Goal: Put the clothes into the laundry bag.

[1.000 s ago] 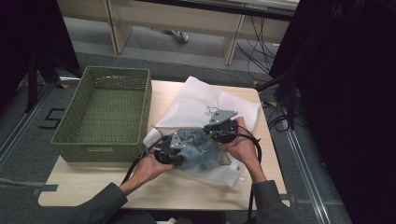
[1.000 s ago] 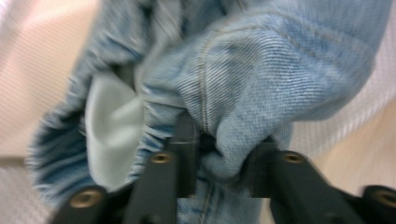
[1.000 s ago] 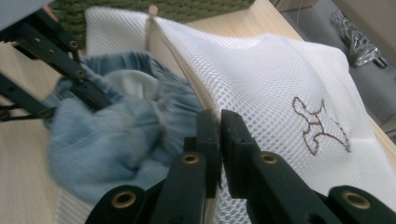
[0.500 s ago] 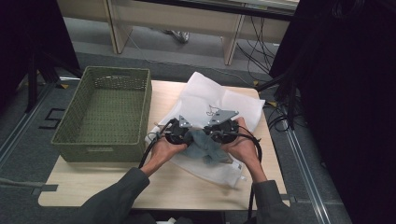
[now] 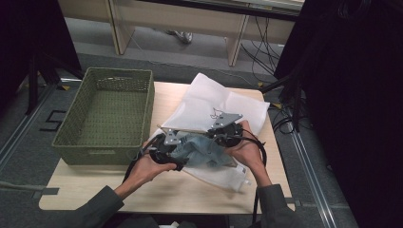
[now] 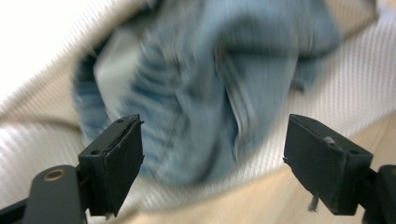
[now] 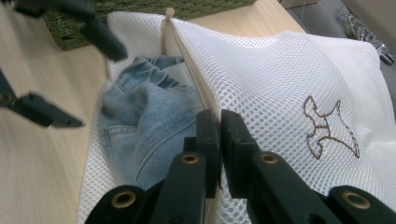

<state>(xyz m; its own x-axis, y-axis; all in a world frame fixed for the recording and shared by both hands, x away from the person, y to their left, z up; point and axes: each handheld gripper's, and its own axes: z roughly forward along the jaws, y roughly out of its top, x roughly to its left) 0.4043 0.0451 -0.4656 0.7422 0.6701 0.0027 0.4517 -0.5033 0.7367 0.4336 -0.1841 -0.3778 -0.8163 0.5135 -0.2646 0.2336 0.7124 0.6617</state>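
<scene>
Green woven basket on the pale table, apparently empty.

The basket blocks the counter's left side; the mesh bag and jeans fill the middle, leaving the near strip open.

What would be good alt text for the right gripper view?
The right gripper is shut on the edge of a white mesh laundry bag, with blue denim jeans lying in the bag's opening. The open left gripper and a green basket lie beyond.
</scene>
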